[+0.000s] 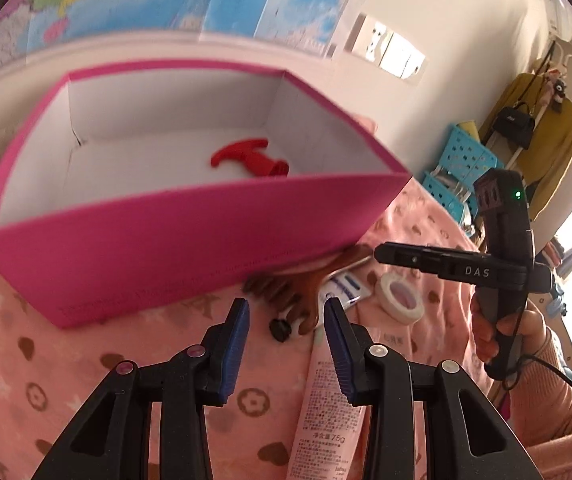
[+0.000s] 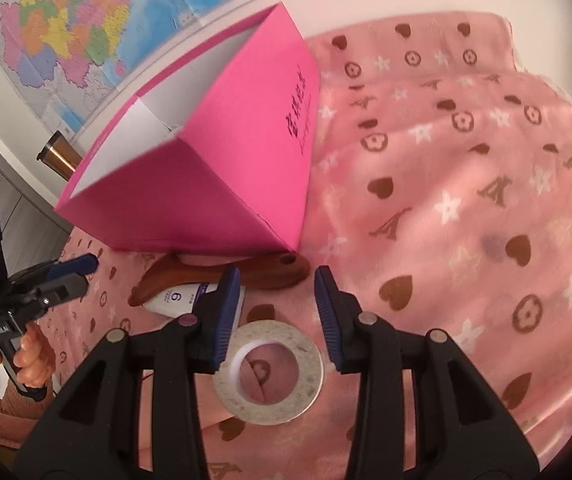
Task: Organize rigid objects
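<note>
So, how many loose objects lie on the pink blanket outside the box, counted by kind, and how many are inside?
Tape roll: 1
Pink tube: 1
White tube: 1
Wooden comb: 1
Small black cap: 1
Red piece inside pink box: 1
Total: 6

**Room & backdrop**

White wall w/ coloured map [image 2: 86, 28] behind bed's far edge. Pink patterned blanket [image 2: 465, 200] covers bed. Coat rack w/ mustard coat [image 1: 553, 140], black bag, blue crates [image 1: 461, 156] at right; bright window light.
</note>
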Available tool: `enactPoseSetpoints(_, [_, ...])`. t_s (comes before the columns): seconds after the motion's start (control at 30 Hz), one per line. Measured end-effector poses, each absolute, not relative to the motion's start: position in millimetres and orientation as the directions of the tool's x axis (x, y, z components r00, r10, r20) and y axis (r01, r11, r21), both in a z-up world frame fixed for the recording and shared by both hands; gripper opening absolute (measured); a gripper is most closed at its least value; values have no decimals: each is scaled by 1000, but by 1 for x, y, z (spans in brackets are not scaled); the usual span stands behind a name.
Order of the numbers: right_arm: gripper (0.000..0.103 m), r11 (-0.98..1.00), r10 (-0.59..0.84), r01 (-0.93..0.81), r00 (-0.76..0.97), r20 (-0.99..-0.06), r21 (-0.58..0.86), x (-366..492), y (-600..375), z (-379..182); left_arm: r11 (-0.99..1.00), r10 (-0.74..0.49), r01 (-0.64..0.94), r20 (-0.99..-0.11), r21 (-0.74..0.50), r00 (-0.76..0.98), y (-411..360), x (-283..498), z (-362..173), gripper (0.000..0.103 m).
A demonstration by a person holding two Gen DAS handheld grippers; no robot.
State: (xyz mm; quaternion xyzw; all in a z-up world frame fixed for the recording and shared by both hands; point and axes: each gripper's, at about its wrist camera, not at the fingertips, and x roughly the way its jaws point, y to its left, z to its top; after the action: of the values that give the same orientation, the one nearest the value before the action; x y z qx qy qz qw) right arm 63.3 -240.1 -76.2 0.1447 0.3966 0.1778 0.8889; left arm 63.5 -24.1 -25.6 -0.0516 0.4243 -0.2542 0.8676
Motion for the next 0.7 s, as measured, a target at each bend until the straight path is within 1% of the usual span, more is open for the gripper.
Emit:
enactPoseSetpoints(0.27, [42,903,417,-197,622,-663,383,68,-240,-78,856,-495,400,-740,-326,456,-35,72,-39,40])
enactPoseSetpoints(0.4, [44,900,422,-198,621,-661,389,72,-242,-80,853,-497,404,-748,-330,439,-40,76,-42,43])
enactPoseSetpoints(0.7, [46,902,429,-253,607,-669,349,64,-227,-80,855,-486,409,-772,-320,410,-50,81,-49,44])
